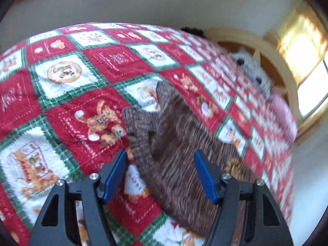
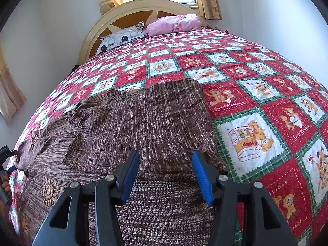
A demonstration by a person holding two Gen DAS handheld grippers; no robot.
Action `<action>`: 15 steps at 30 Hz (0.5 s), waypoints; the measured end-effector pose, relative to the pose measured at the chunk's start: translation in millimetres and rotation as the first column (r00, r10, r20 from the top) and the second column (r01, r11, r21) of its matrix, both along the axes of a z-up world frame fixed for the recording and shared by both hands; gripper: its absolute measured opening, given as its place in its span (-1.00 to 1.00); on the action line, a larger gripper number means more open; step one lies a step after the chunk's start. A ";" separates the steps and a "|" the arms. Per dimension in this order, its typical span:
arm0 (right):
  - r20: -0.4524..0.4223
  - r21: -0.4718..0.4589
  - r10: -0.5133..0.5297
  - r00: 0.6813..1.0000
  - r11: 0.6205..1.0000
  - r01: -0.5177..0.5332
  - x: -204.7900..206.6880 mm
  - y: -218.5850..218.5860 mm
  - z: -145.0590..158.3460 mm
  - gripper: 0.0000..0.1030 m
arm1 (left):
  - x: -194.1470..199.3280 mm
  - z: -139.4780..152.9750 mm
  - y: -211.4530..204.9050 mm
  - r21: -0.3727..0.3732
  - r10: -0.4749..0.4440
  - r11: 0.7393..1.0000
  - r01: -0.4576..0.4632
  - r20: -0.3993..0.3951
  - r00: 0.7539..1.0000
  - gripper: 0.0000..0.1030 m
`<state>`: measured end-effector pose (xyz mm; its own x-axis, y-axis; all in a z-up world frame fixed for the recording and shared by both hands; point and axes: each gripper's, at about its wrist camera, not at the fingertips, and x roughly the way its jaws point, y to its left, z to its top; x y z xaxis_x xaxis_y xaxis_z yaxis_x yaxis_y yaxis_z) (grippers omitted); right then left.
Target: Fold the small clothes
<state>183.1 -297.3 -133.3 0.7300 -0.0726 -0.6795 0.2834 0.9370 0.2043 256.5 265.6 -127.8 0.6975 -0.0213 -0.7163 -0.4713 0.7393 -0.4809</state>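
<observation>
A brown knitted sweater (image 2: 147,119) with sun motifs lies on the quilt-covered bed, one part folded over the rest. My right gripper (image 2: 165,153) hovers over the folded layer's near edge, its blue pads (image 2: 131,176) apart with knit showing between them. In the left wrist view the picture is blurred. There the sweater (image 1: 180,143) runs from the middle down to the right, a ribbed cuff (image 1: 139,121) at its far end. My left gripper (image 1: 160,153) stands open above it, with the fabric between the spread jaws and neither pad pressing on it.
The red, white and green patchwork quilt (image 2: 256,102) covers the whole bed. A patterned pillow (image 2: 121,39) and a pink pillow (image 2: 174,23) lie against the headboard (image 2: 131,8) under a curtained window. A hand with a black tool (image 2: 5,164) shows at the left edge.
</observation>
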 end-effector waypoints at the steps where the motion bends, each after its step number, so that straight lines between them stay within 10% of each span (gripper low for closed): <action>1: -0.002 -0.002 0.000 1.000 1.000 0.000 0.2 0.1 -0.3 0.08 | 0.5 -1.2 0.8 -0.007 -0.002 1.000 0.002 0.014 1.000 0.28; 6: -0.010 -0.015 0.005 1.000 1.000 -0.005 2.2 3.0 -0.4 0.12 | 1.2 -9.8 8.4 -0.060 -0.019 0.998 0.022 0.052 0.998 -0.76; 10: -0.009 -0.013 0.005 1.000 1.000 -0.005 2.2 3.3 -0.3 0.12 | -2.2 -19.2 20.8 -0.183 -0.001 0.983 0.023 0.119 0.993 -0.79; 15: -0.009 -0.013 0.005 1.000 1.000 -0.005 2.2 3.4 -0.3 0.13 | 3.7 2.1 6.3 -0.102 -0.043 0.993 0.056 0.128 0.991 -0.79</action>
